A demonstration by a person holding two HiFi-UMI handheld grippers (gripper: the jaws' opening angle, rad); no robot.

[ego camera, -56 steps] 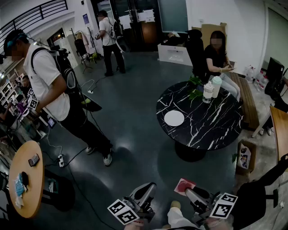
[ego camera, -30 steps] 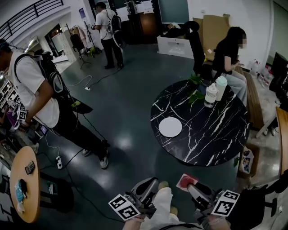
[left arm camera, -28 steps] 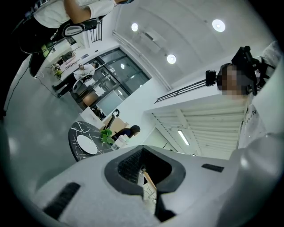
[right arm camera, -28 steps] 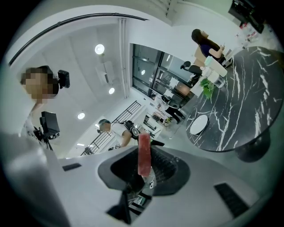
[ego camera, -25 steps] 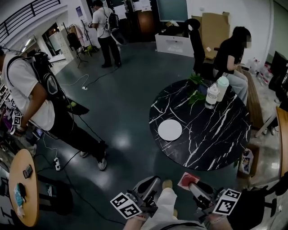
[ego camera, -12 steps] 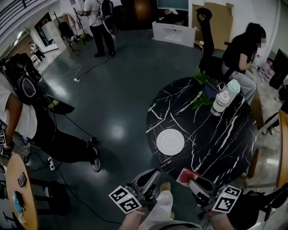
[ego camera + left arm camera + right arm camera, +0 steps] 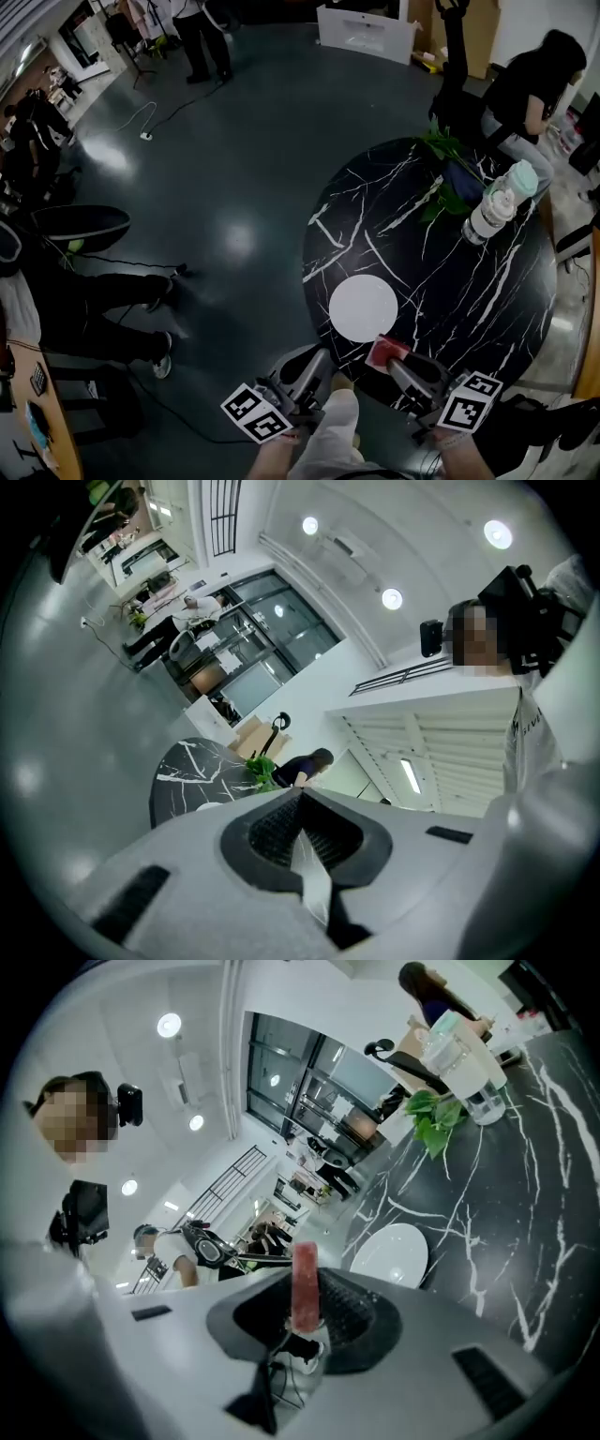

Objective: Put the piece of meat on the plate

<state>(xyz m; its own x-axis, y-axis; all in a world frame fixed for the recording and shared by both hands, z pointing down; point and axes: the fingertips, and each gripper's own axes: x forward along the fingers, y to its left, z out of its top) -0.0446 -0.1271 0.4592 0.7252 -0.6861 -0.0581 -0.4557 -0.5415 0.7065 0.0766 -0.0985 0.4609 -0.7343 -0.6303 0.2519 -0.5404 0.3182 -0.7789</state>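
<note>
**A:** Where is the piece of meat [image 7: 383,351]?

**B:** Low in the head view, a little right of centre, at the tips of the right gripper [image 7: 396,364]. The jaws are clenched on it. In the right gripper view the red meat [image 7: 305,1288] stands on edge between the two dark pads and sticks up past them.

**A:** So it's not on the plate?

**B:** No. The white plate [image 7: 363,308] lies bare just up and left of the meat, on the near part of the round black marble table [image 7: 441,281]. The meat is at the table's lower edge, just beside the plate's rim in the picture. I can't tell whether it overlaps the rim.

**A:** And the left gripper [image 7: 317,358]?

**B:** It's at lower centre, just off the table's lower left edge, above the dark floor [image 7: 234,187]. In the left gripper view its tips meet, with nothing between them.

**A:** Anything else on the table?

**B:** Two pale bottles [image 7: 489,217] and a green plant [image 7: 441,155] stand at its upper right side. A seated person in black [image 7: 534,84] is at the top right of the frame. Another person's legs [image 7: 103,309] stretch in from the left.
</note>
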